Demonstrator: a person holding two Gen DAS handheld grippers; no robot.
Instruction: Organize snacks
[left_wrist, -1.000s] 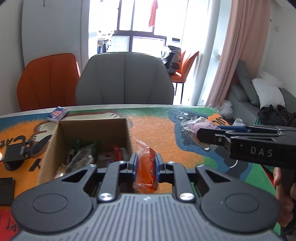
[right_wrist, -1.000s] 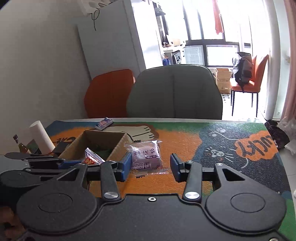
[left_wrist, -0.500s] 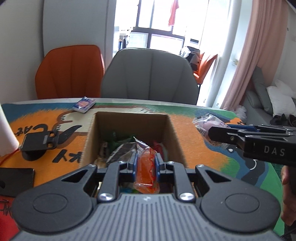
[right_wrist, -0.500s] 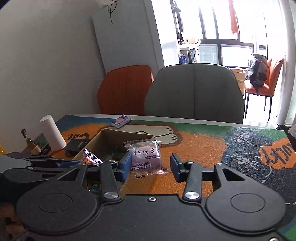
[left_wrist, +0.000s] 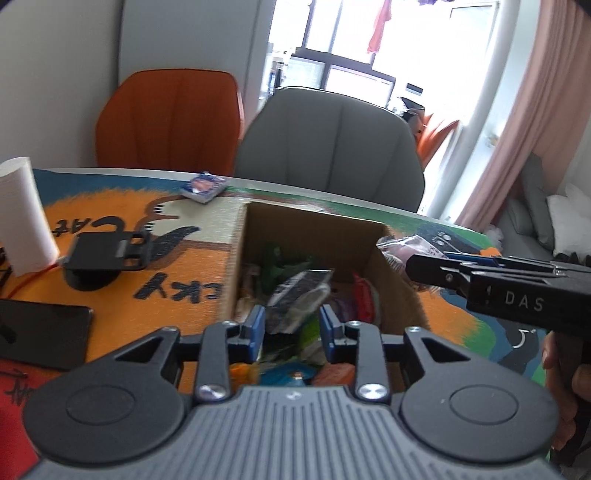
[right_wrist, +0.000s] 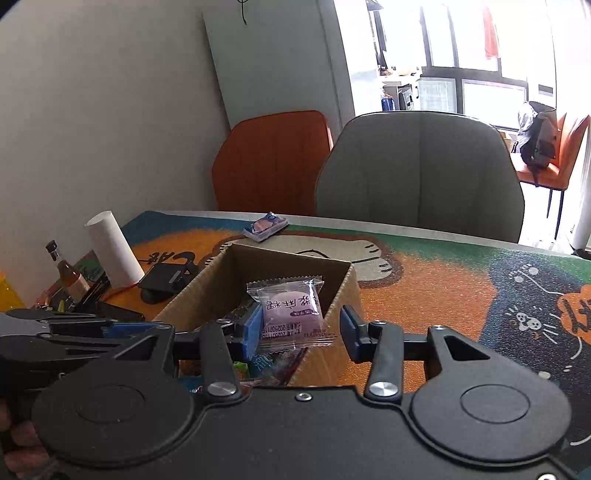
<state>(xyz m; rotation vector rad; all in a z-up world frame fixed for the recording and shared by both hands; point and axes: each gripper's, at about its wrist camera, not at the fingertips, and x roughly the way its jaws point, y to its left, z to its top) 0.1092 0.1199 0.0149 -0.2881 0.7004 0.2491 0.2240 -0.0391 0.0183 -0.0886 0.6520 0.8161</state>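
A brown cardboard box (left_wrist: 397, 280) on the table holds several snack packets; it also shows in the right wrist view (right_wrist: 207, 275). My left gripper (left_wrist: 291, 326) is open and empty above the box's near end. An orange packet (left_wrist: 334, 373) lies in the box below it. My right gripper (right_wrist: 299, 328) hangs over the box's right wall with its jaws wide apart. A purple snack packet (right_wrist: 290, 314) stands between them, against the left blue pad (right_wrist: 251, 330). The right gripper also shows in the left wrist view (left_wrist: 428, 264).
A small blue packet (left_wrist: 203, 187) lies beyond the box. A white paper roll (left_wrist: 20, 214), a black phone stand (left_wrist: 99, 260) and a dark phone (left_wrist: 40, 332) are to the left. A brown bottle (right_wrist: 68, 273) stands far left. Grey and orange chairs line the far edge.
My left gripper has opened and the orange packet has dropped into the box. My right gripper has moved left, carrying the purple packet over the box.
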